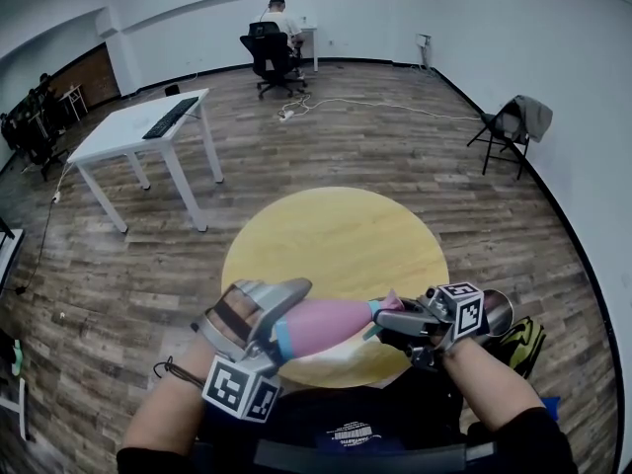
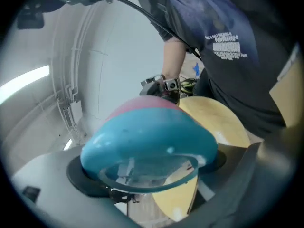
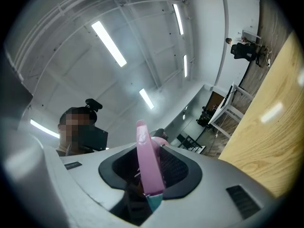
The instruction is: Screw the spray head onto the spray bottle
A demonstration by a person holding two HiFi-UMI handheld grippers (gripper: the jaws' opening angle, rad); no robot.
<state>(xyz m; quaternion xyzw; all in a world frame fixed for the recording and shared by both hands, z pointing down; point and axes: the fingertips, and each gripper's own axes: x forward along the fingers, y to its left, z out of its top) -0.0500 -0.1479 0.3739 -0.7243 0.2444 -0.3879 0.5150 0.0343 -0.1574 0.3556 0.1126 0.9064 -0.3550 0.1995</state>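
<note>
Spray bottle between the left gripper's fingers

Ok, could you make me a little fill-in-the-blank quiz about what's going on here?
1. The left gripper grips the bottle by its ____ base.
2. The right gripper grips the spray head, whose trigger is ____.
3. Below both is a yellow table, ____ in shape.
Missing words: blue; pink; round.
</note>
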